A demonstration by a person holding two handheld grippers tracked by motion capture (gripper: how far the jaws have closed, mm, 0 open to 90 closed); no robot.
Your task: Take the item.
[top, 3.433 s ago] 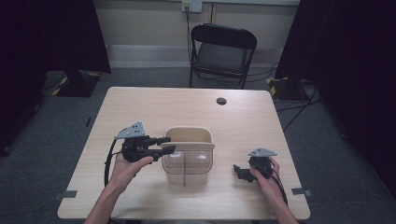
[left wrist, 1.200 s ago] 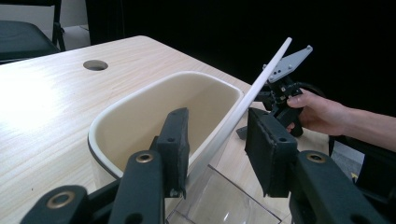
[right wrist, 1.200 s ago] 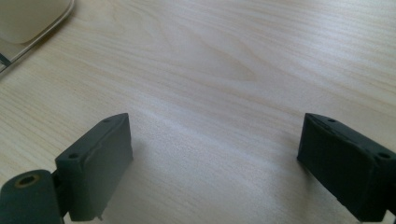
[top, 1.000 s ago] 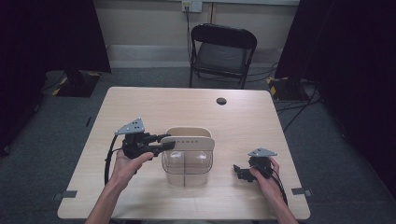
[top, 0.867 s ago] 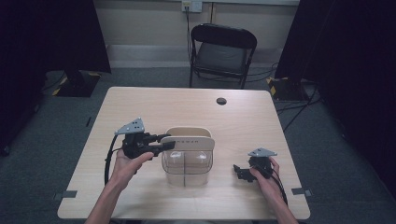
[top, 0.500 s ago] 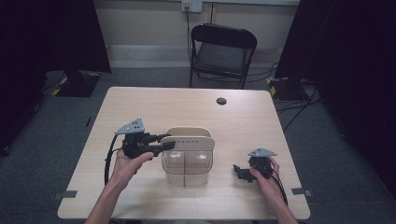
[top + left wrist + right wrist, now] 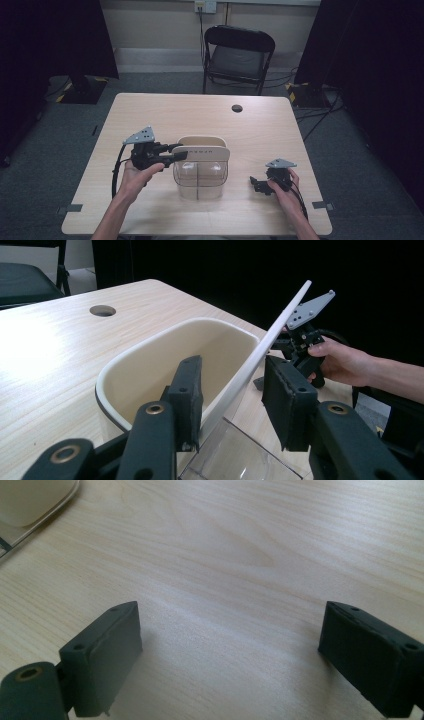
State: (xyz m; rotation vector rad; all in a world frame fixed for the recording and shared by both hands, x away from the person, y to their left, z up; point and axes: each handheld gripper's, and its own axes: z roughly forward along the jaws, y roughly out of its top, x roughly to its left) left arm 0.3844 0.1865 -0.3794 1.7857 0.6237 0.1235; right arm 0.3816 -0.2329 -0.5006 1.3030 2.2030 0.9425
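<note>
A clear plastic container (image 7: 200, 179) with a cream inner bin (image 7: 150, 365) stands at the middle of the table (image 7: 165, 115). Its flat cream lid (image 7: 202, 151) is tipped up on edge over the near rim. My left gripper (image 7: 177, 151) reaches in from the left. In the left gripper view the lid (image 7: 280, 325) runs slantwise between the pads (image 7: 186, 395), touching both, so my left gripper (image 7: 232, 375) is shut on it at a wide spread. My right gripper (image 7: 255, 184) rests on the table to the right of the container. It stands open (image 7: 230, 630) over bare wood.
A round dark cable hole (image 7: 237, 108) sits in the far part of the table. A black folding chair (image 7: 237, 55) stands behind the far edge. The person's right hand with its gripper (image 7: 300, 335) lies beyond the lid in the left gripper view.
Since the earliest frame the left gripper has risen slightly and the lid has tipped further up. Over the last second nothing has moved.
</note>
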